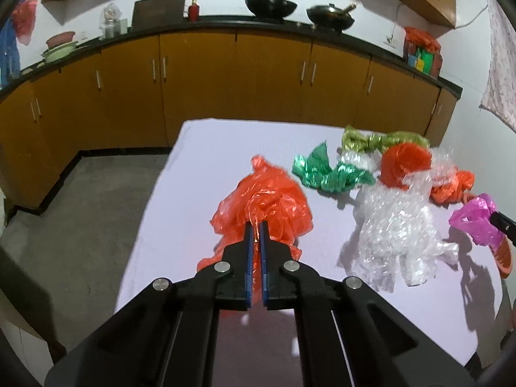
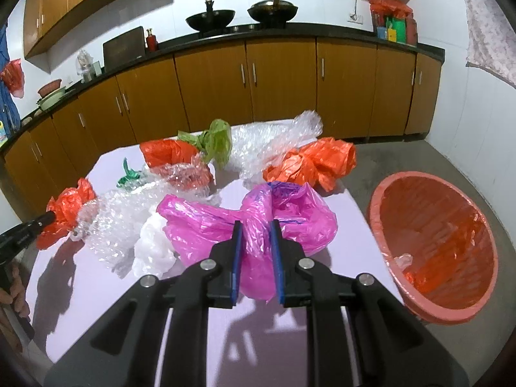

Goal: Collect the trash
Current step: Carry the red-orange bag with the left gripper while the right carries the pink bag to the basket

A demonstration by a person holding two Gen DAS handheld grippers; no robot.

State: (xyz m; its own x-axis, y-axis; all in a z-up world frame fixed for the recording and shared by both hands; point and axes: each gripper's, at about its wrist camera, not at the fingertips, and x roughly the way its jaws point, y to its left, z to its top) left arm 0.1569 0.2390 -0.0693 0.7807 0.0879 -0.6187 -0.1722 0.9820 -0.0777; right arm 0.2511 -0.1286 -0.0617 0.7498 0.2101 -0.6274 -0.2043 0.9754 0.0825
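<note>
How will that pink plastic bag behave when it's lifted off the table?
The pink bag is thin, crinkled film, so it will probably sag and trail below the right gripper, which pinches only a fold. It looks very light. Its glossy surface may let it slip from the pads.

Quick count of what's on the table: three orange plastic bags, one pink bag, two green bags, a couple of bubble wrap clumps, one white bag. One orange-lined bin to the right. Two black woks on the far counter.
</note>
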